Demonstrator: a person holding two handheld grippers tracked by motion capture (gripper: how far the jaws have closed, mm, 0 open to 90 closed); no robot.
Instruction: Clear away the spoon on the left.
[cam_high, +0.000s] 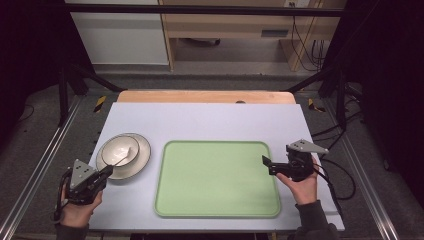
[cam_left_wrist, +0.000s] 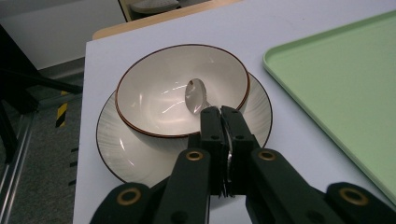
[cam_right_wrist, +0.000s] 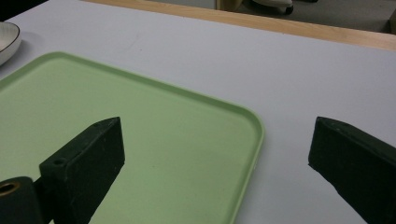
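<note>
A cream bowl (cam_left_wrist: 154, 88) with a brown rim rests on a white plate (cam_left_wrist: 123, 156) at the table's left. A metal spoon (cam_left_wrist: 196, 95) lies with its head inside the bowl, and its handle runs out over the rim. My left gripper (cam_left_wrist: 220, 112) is shut on the spoon's handle, just at the bowl's near edge; in the high view this left gripper (cam_high: 106, 171) sits at the plate's (cam_high: 142, 155) front-left. My right gripper (cam_right_wrist: 215, 135) stands open with its jaws wide apart over the right edge of the green tray (cam_right_wrist: 140, 140); from above, the right gripper (cam_high: 267, 162) hovers at the tray's (cam_high: 217, 177) right side.
The pale grey mat (cam_high: 210, 120) covers a wooden table (cam_high: 205, 96). The tray's bare green surface lies in the middle. Black frame posts (cam_high: 62, 85) and cables (cam_high: 345, 180) stand beside the table. A hand (cam_high: 75, 212) holds each gripper at the front edge.
</note>
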